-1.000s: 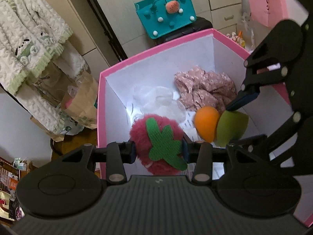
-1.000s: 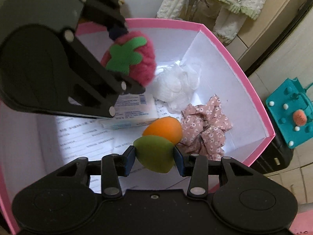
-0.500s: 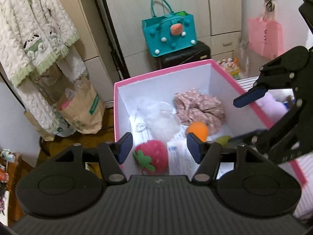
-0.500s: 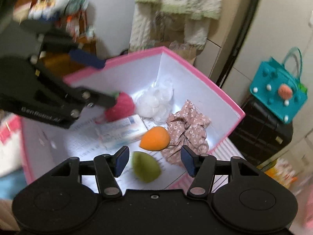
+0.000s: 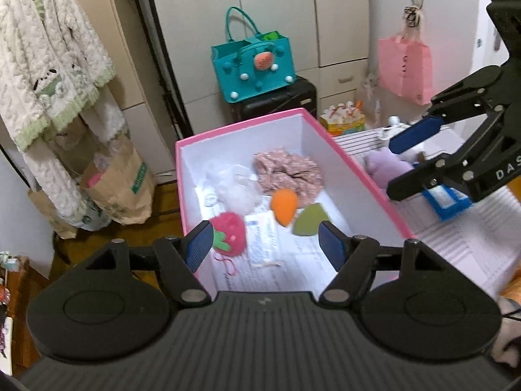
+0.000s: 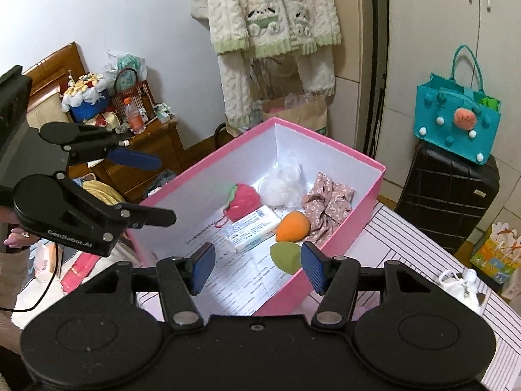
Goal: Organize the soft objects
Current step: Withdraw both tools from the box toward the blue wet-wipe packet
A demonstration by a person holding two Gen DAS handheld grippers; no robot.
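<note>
A pink box with white walls holds a red plush strawberry, an orange sponge, a green sponge, a floral scrunchie, a white puff and a tissue pack. My left gripper is open and empty above the box's near end; it also shows in the right wrist view. My right gripper is open and empty above the box's edge; it also shows in the left wrist view.
A purple plush and a blue pack lie on the striped table right of the box. A teal bag stands on a black suitcase. Robes, paper bags and a wooden cabinet stand behind.
Both grippers opened and let go, the left of the strawberry, the right of the green sponge. Both objects now lie in the box. Both grippers pulled up and back.
</note>
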